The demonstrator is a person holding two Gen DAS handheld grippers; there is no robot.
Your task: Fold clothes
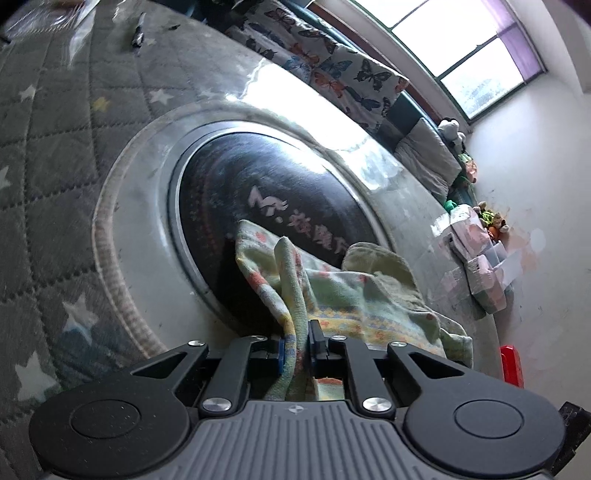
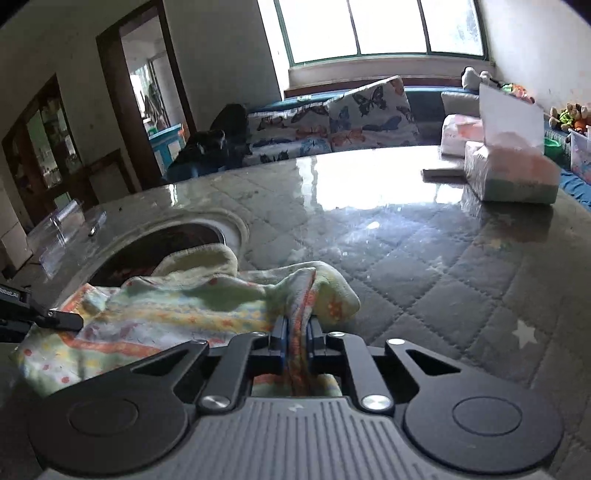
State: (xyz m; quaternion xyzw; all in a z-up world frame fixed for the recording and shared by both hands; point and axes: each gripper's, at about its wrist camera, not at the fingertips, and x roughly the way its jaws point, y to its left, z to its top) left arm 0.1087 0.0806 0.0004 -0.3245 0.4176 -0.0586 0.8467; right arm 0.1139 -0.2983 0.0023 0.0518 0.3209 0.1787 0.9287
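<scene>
Both pairs of fingers pinch bunched folds of one pale, floral-printed garment: the left gripper at lower centre of its view, the right gripper likewise. That cloth lies rumpled on a glossy table covered with grey quilted, star-patterned padding under clear sheeting, partly draped over a dark round inset ringed in metal. In the right view, wrapped tissue packs sit at upper right, butterfly-print cushions line a bench below a bright window, and a doorway opens at upper left.
</scene>
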